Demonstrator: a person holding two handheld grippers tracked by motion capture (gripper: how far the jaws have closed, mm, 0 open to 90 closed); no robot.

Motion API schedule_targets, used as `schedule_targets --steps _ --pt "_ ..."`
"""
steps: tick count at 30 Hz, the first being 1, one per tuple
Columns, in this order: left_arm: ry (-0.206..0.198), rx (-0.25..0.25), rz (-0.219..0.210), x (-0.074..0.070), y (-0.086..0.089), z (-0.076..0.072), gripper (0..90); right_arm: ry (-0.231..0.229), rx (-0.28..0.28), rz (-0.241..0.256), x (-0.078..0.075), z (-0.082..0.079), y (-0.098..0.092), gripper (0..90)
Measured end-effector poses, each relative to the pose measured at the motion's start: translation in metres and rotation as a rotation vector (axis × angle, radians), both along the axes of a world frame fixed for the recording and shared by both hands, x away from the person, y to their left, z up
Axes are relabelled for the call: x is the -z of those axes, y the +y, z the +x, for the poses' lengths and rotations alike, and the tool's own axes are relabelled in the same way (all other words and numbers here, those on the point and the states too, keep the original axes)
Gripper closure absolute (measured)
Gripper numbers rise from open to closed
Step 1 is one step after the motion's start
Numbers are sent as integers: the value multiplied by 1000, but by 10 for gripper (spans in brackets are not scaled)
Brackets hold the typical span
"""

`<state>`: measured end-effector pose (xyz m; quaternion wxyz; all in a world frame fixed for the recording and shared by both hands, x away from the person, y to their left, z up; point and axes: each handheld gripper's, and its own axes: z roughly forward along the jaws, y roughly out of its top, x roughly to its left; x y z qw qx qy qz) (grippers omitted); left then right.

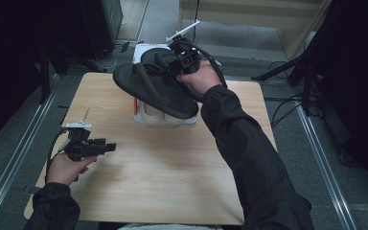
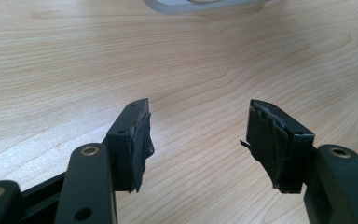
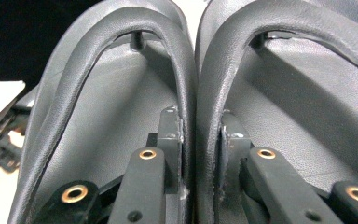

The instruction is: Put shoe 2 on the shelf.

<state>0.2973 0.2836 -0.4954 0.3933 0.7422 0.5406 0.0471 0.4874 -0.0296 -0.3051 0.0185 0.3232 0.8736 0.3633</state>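
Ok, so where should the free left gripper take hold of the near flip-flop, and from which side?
Probably its broad heel end, approached from the left gripper side below: that edge juts free over the white bin, while the right gripper pinches both straps.

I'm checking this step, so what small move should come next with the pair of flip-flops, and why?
Probably lower the flip-flops toward the white bin. The right hand-held gripper pinches the straps of both together, holding the pair in the air just above the bin, while the left hand-held gripper waits open over the bare table.
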Motion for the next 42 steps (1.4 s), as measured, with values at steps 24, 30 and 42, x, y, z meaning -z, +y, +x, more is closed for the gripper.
schedule_targets --steps 24,30,42 --pt "2 21 23 2 -5 0 406 -19 577 -56 7 54 19 758" --pt "3 38 23 2 -7 0 406 13 658 -39 14 63 32 757" --pt "-3 46 26 2 -10 0 407 31 841 58 25 74 48 755"
